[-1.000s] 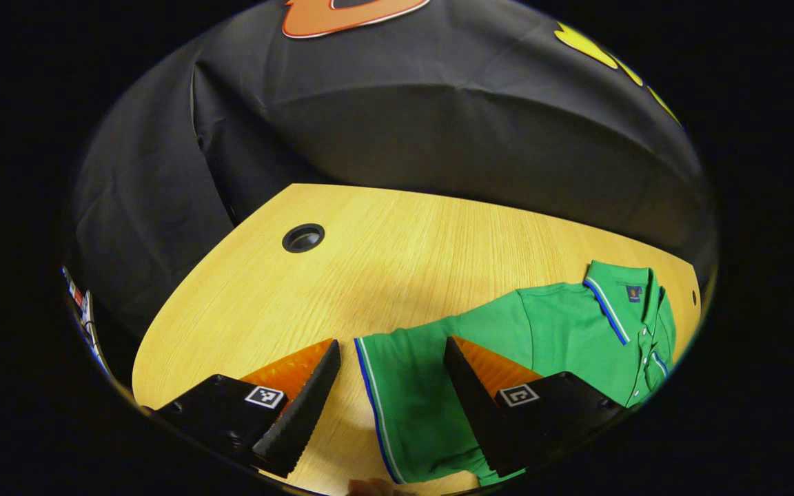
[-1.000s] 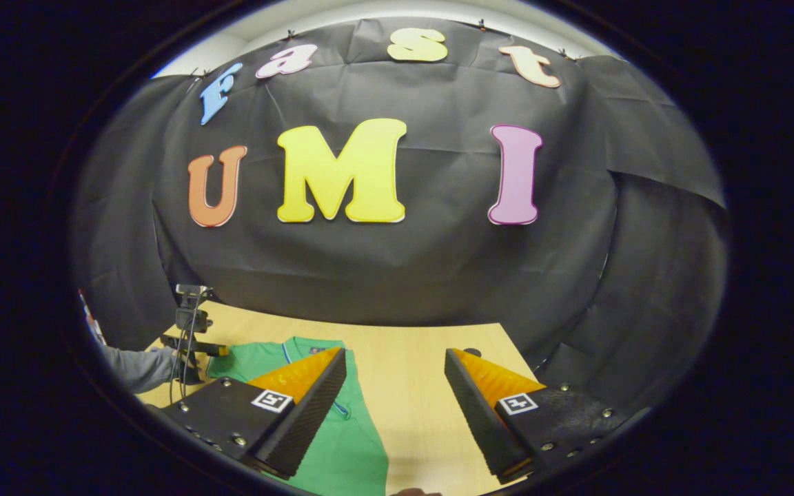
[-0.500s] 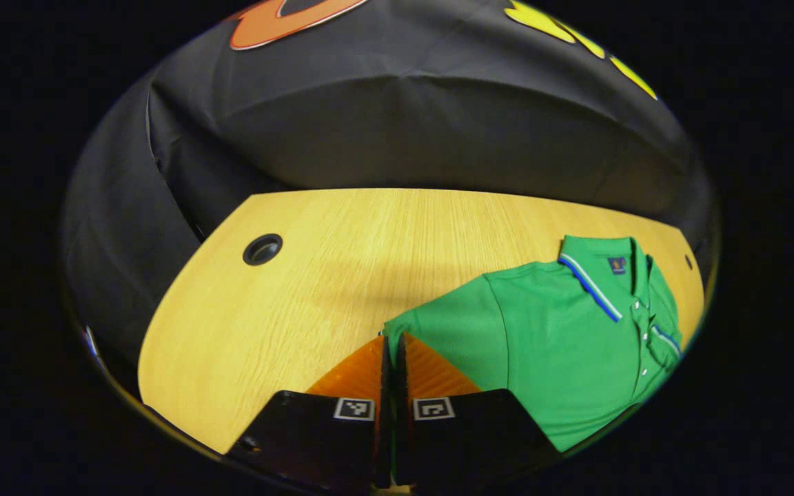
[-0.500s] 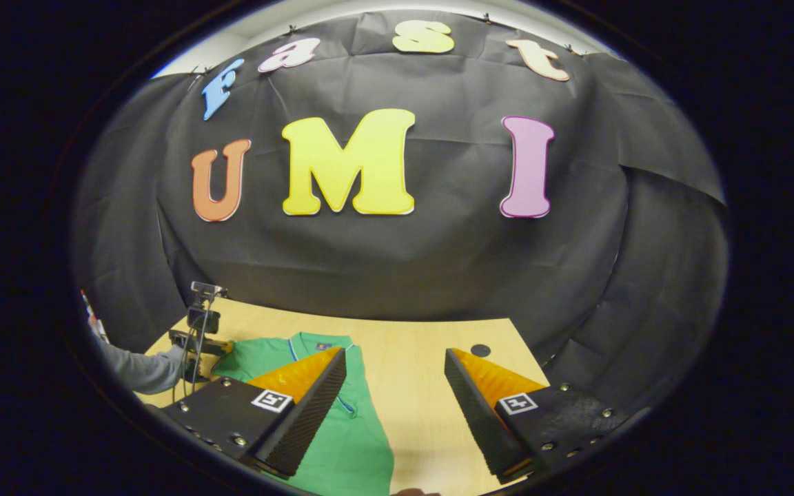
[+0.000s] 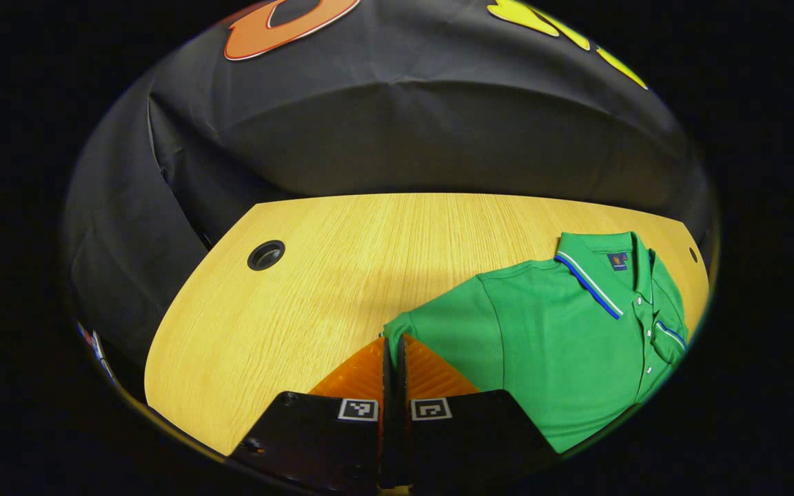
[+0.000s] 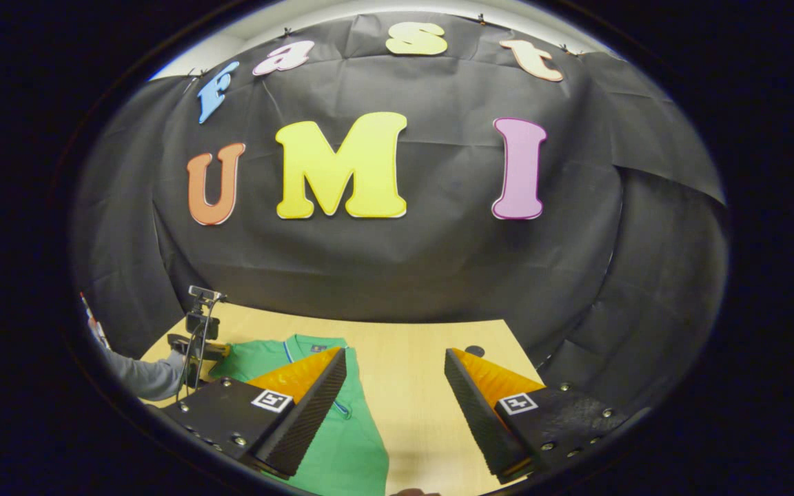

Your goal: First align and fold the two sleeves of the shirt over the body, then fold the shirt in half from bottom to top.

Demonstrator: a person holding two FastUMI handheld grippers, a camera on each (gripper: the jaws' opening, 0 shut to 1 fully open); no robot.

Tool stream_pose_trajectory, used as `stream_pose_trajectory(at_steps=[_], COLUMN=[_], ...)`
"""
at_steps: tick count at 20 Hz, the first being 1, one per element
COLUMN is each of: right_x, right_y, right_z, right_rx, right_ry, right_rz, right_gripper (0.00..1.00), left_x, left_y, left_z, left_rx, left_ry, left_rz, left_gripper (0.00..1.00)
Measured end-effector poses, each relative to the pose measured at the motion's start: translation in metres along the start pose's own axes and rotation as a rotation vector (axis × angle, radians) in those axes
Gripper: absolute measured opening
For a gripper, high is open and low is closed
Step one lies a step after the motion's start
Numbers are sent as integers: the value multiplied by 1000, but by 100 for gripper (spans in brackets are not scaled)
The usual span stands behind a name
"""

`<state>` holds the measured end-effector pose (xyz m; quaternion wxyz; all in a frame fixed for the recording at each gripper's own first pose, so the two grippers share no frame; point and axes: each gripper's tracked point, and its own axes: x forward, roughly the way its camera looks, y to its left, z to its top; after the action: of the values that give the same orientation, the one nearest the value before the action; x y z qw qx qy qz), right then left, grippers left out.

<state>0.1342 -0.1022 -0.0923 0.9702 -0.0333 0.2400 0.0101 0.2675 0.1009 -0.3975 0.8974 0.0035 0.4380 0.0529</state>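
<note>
Left gripper [image 5: 391, 344] pinched together on the sleeve [image 5: 438, 327] edge of the shirt [image 5: 562, 344], fingers nearly touching with green cloth at their tips; probably a thin fold between them, though the pinch itself is hard to see. From those fingers, body of shirt to the right and slightly far, collar [image 5: 604, 258] at the far right end, so the fold must carry the sleeve rightward over the chest. Long axis of shirt near-to-far across the table [image 5: 342, 262]. Right gripper [image 6: 395, 375] wide open, holding nothing, above bare wood with the shirt [image 6: 349, 441] just left of its gap. Left gripper clearly nearer the work. Shirt bright green, polo style, blue-and-white trim at collar, buttoned placket, lying flat and mostly smooth. Other sleeve not made out.
</note>
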Motion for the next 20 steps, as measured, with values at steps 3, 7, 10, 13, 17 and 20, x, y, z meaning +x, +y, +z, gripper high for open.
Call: stream_pose_trajectory(at_steps=[3,7,10,13,17,20], right_x=[0,-2,-4,-7,-9,-11], right_y=[0,4,7,7,5,5], right_z=[2,1,2,4,2,1], right_rx=[0,4,11,14,26,20], right_ry=[-9,-9,-12,-23,-28,-27], right_rz=[-5,4,14,14,7,7], right_gripper=[93,93,93,93,93,93], left_x=[-12,-30,-44,-56,-76,-92], left_y=[-11,-36,-58,-77,-108,-135], left_z=[8,20,23,25,28,29], left_rx=[-17,-8,-3,-7,-3,-6], left_ry=[-30,-72,-81,-96,-121,-139], left_rz=[-24,-73,-120,-154,-206,-254], left_gripper=[4,3,3,3,3,3])
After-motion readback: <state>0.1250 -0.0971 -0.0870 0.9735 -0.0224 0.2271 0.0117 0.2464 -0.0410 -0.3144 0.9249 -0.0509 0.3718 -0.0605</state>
